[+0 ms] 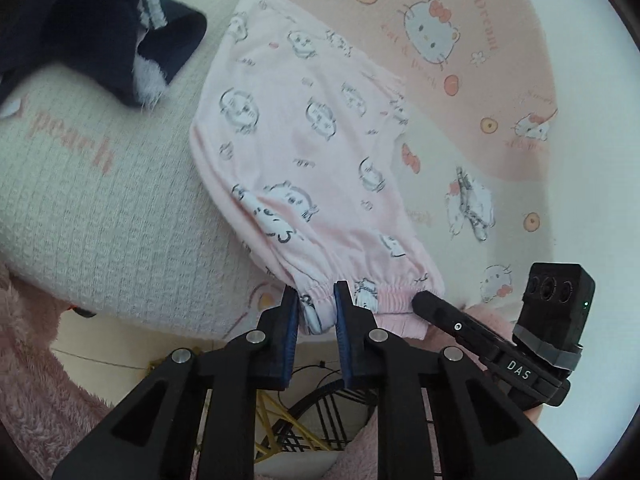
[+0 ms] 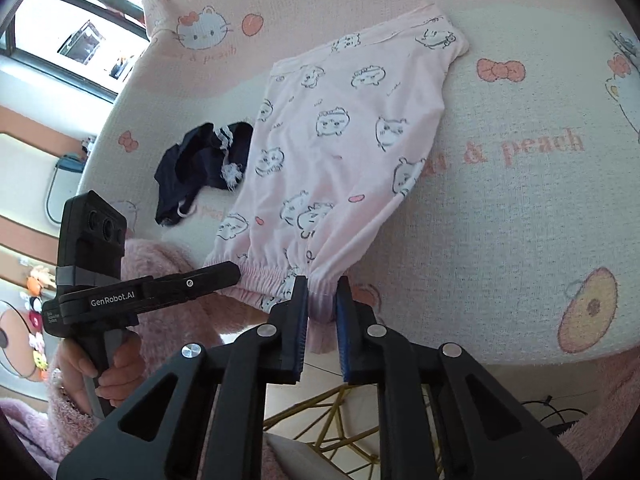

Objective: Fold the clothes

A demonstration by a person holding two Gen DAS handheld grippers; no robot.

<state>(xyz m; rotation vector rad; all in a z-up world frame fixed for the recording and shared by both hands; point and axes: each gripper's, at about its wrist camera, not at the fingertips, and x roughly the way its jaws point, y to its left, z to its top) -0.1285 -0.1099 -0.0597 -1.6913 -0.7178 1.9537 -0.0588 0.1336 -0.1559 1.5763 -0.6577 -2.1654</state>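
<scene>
Pink printed pants point(image 1: 304, 152) spread flat on cartoon-print bed cover point(image 1: 480, 92), elastic waistband at near edge. Left gripper point(image 1: 316, 304) and right gripper point(image 2: 322, 300), each narrowly parted, pinching waistband. Dark navy garment point(image 2: 200, 172) crumpled just beside pants, clear of both grippers.

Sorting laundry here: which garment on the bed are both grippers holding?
The pink cartoon-print garment, gripped at its elastic band; the dark navy garment lies untouched beyond it.
</scene>
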